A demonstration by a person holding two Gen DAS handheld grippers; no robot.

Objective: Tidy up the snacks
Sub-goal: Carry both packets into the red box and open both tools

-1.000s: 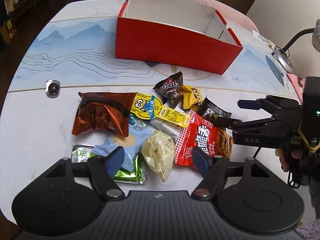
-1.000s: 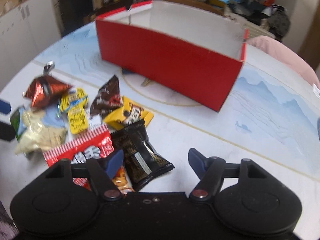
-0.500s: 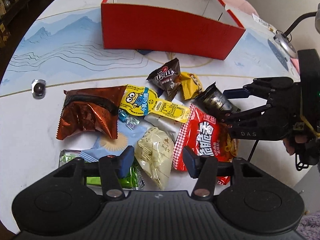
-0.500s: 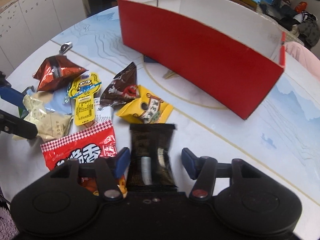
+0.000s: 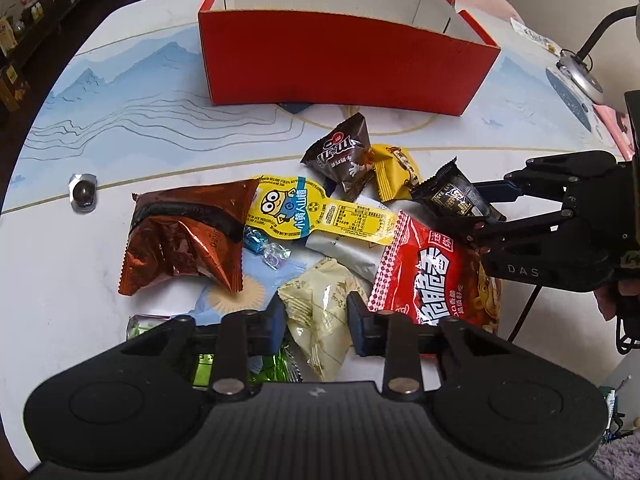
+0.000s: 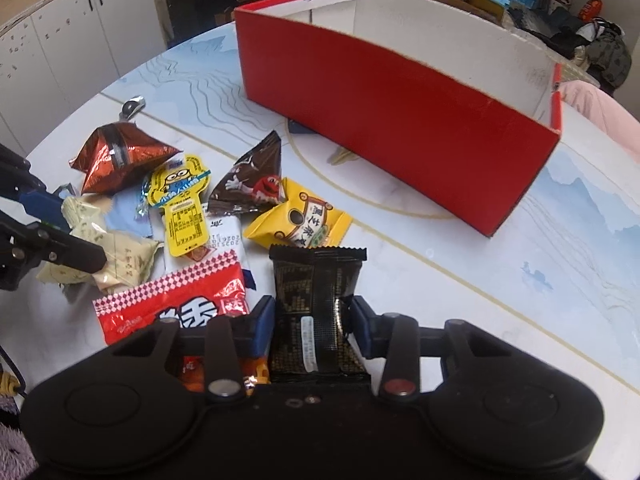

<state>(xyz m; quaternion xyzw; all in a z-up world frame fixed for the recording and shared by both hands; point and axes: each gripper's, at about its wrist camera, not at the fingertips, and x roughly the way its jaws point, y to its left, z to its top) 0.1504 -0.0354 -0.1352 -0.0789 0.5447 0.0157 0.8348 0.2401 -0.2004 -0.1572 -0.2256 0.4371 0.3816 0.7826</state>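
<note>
A pile of snack packets lies on the table in front of an open red box [image 5: 348, 68], also seen in the right wrist view [image 6: 396, 120]. My left gripper [image 5: 318, 322] is shut on a cream packet [image 5: 320, 320], its jaws pressing both sides. My right gripper [image 6: 314, 322] is shut on a black packet [image 6: 314, 308], seen from the left wrist view [image 5: 452, 200] at the pile's right edge. Around them lie a red packet [image 5: 432, 276], a yellow Minion packet [image 5: 304, 212], a brown foil bag [image 5: 188, 236], a brown M&M's packet [image 5: 344, 156] and a yellow packet [image 5: 394, 178].
A green packet [image 5: 208, 360] and a pale blue packet [image 5: 236, 292] lie under my left gripper. A small metal object [image 5: 82, 194] sits on the table's left. A lamp base [image 5: 580, 76] stands at the far right. The table edge is near on the right.
Both grippers have closed: the left onto the cream packet, the right onto the black packet after moving left over it. The left gripper has moved forward.
</note>
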